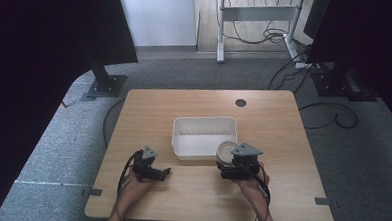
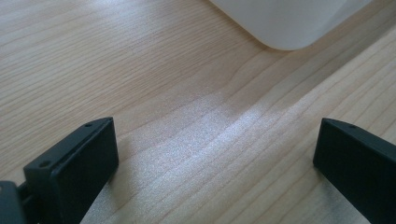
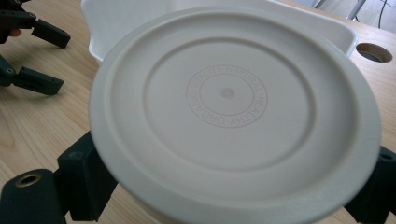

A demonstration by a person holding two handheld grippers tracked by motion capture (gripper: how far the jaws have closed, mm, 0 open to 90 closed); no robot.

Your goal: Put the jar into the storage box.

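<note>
Your right gripper [image 1: 230, 168] has its jaws clenched on the round cream plastic lid with concentric rings and an embossed ring of lettering [image 3: 233, 112], one jaw on each side of its rim. You hold the lid tilted, right at the near right corner of the white rectangular plastic tub [image 1: 204, 135], its far edge overlapping the tub's rim in the high view. Your left gripper [image 2: 215, 154] sits low over the worktop just off the tub's near left corner, jaws released and wide apart with nothing between them; the tub's rounded corner shows beyond them.

By my reading, the pick-up is done and the lid has reached the tub, but it is not yet inside or set down. What is left is to carry it over the rim, lower it and let go. The tub looks bare inside as far as the high view shows.

The tub stands near the middle of a light wooden worktop [image 1: 154, 108] with fine straight grain, and a round cable hole [image 1: 241, 103] lies beyond its far right corner. Around the worktop is grey carpet [image 1: 47, 149]. Farther beyond the tub stand a white frame with loose black cables [image 1: 255, 35] and dark stands on either side
</note>
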